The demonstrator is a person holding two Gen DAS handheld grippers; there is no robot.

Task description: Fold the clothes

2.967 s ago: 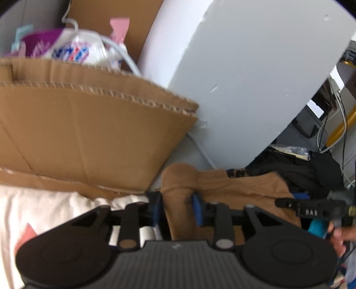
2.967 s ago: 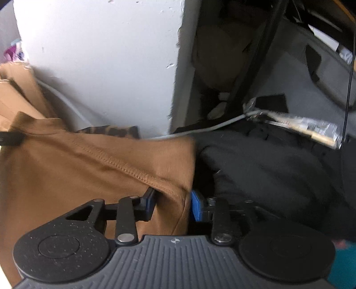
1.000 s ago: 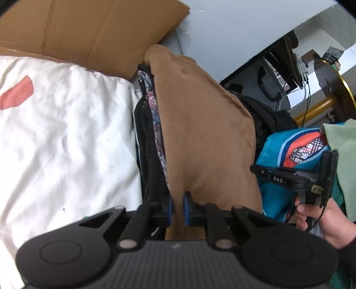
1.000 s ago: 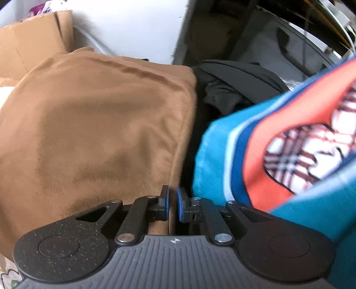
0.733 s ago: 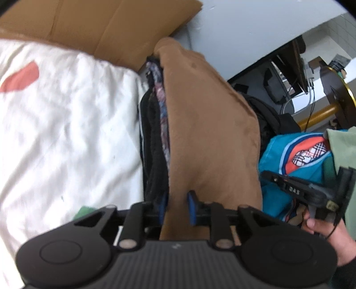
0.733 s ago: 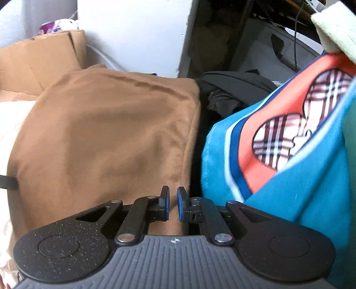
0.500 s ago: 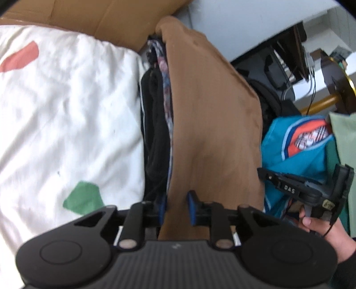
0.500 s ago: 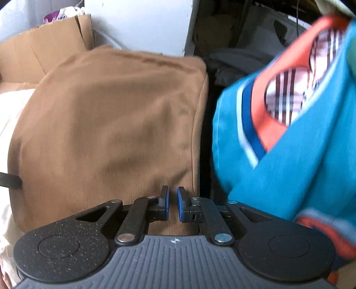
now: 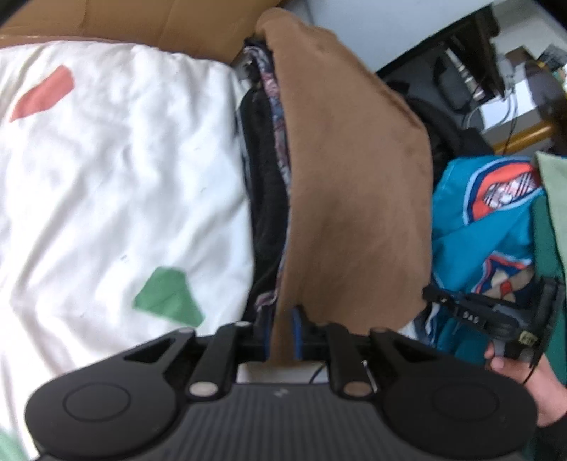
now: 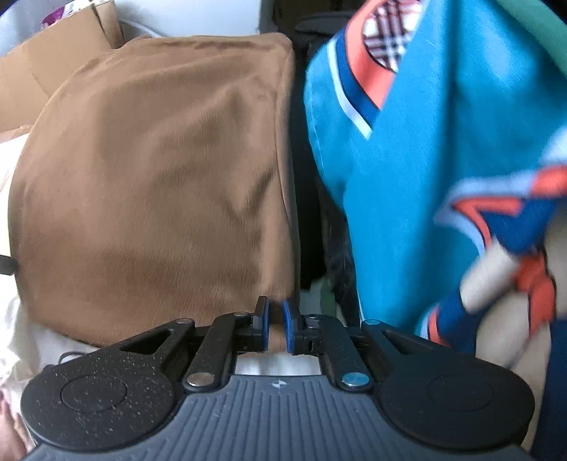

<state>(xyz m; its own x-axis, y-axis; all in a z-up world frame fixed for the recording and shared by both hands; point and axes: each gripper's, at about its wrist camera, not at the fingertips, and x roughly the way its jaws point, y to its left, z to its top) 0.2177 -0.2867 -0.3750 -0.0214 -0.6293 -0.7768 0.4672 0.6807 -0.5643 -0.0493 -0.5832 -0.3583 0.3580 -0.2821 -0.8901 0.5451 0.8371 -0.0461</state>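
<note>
White bedding (image 9: pixel 117 184) with red and green patches covers the left of the bed, with cardboard (image 9: pixel 149 25) behind it. Next comes a stack of folded dark and patterned clothes (image 9: pixel 269 177), and on top lies the brown garment (image 9: pixel 354 184), its long axis running away from both grippers. The left gripper (image 9: pixel 281 333) has the garment's near left edge between its fingers, which are narrow and easing open. The right gripper (image 10: pixel 274 326) sits at the near right corner, fingers narrow with brown cloth between them; whether they pinch it I cannot tell. Farther right is a heap of blue clothes (image 10: pixel 425 159). Both grippers are equally near.
</note>
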